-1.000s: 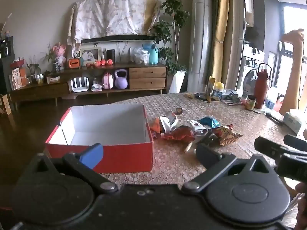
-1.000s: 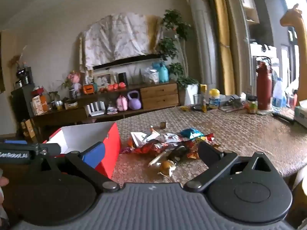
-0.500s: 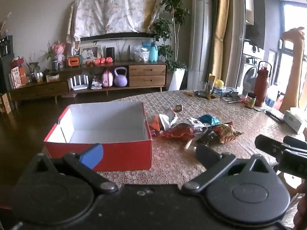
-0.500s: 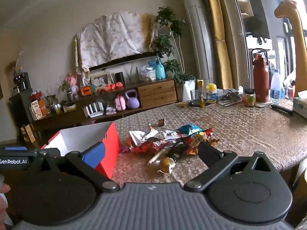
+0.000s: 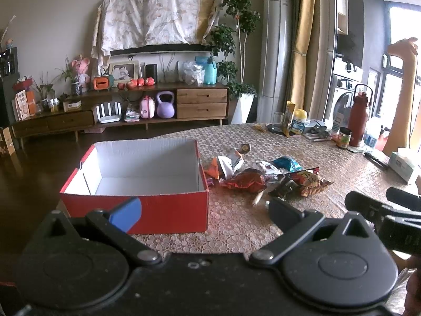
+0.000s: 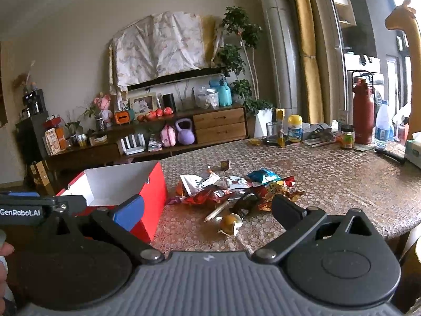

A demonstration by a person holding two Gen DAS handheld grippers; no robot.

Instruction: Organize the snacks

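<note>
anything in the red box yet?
No. The red box shows only bare white inside; the snack packets lie beside it on the table.

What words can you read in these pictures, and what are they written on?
"GenRobot.AI" in white letters on the black body of the left gripper, seen at the left edge of the right wrist view.
The snack packets on the table have printing, but it is too small and crumpled to read.
The labels on the yellow-capped bottle and the small jar are too blurred to read.
The red box shows no words.
</note>
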